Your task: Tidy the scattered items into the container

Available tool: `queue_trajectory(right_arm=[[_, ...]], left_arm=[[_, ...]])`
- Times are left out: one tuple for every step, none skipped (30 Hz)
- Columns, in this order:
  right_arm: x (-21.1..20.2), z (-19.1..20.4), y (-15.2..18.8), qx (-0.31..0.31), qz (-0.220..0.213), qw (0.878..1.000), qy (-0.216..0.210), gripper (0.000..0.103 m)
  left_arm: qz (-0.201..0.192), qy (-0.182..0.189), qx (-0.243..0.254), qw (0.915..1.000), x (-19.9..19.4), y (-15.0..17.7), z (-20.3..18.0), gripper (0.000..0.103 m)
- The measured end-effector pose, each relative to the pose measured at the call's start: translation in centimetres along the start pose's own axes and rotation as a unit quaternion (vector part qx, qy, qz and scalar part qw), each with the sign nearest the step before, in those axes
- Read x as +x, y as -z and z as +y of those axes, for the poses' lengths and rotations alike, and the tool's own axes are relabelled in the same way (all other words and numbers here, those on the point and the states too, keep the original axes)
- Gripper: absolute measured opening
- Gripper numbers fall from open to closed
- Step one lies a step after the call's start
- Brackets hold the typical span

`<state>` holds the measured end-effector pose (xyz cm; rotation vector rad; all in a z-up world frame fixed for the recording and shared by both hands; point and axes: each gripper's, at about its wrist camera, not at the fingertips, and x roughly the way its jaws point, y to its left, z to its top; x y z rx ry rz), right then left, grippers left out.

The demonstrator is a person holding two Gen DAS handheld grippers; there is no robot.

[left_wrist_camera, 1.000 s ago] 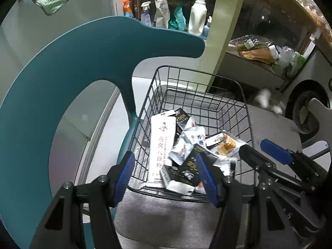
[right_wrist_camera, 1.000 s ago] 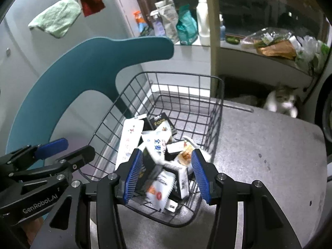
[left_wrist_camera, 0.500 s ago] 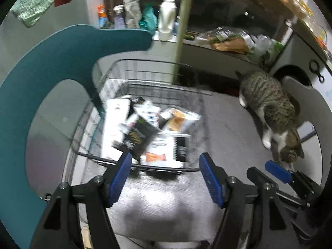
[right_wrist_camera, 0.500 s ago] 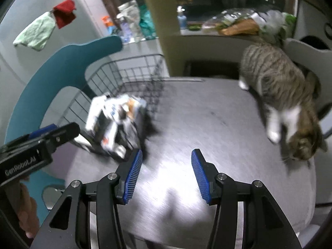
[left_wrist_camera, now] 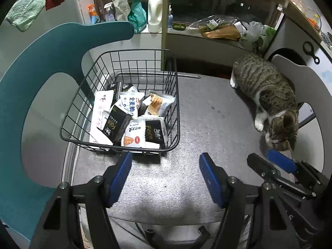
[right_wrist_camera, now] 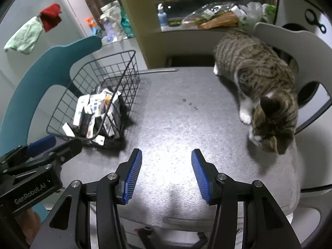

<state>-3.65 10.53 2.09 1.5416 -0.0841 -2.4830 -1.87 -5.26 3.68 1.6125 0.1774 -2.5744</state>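
Nearest to us, the left gripper (left_wrist_camera: pixel 165 178) hangs over bare grey tabletop (left_wrist_camera: pixel 186 186), jaws spread wide, nothing between the blue pads. Just to its right, the right gripper (right_wrist_camera: pixel 166 174) is also over empty table, jaws parted at a middling gap, holding nothing at all.

Further out on the left sits the wire basket (left_wrist_camera: pixel 176 95), and that's where the task's things are: the snack packets (left_wrist_camera: pixel 132 120), a jumble of black and white sachets heaped inside it, some flat, some leaning on each other. No loose packet shows on the table in either view, so by my reading the tidying looks close to finished.

If one needs reseating, these look light, thin and crinkly, with glossy film that could slip. I'd pinch across a sealed edge or a flat end, not the puffy middle, and gently, since biscuits inside would likely crumble.

Over on the right, a tabby cat (right_wrist_camera: pixel 259 87) stands on the table, head down near the edge. Beyond the basket curves a teal chair back (left_wrist_camera: pixel 51 51), and farthest off a sill with bottles (left_wrist_camera: pixel 154 10) and bags.
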Motion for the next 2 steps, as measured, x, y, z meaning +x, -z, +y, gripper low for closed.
queue_trajectory(right_arm=[[0.03, 0.10, 0.07, 0.000, 0.000, 1.000, -0.001, 0.050], [0.17, 0.27, 0.11, 0.000, 0.000, 1.000, -0.002, 0.050]], left_arm=[[-0.001, 0.000, 0.000, 1.0000, -0.06, 0.08, 0.10, 0.072], [-0.001, -0.002, 0.000, 1.0000, -0.09, 0.13, 0.09, 0.072]])
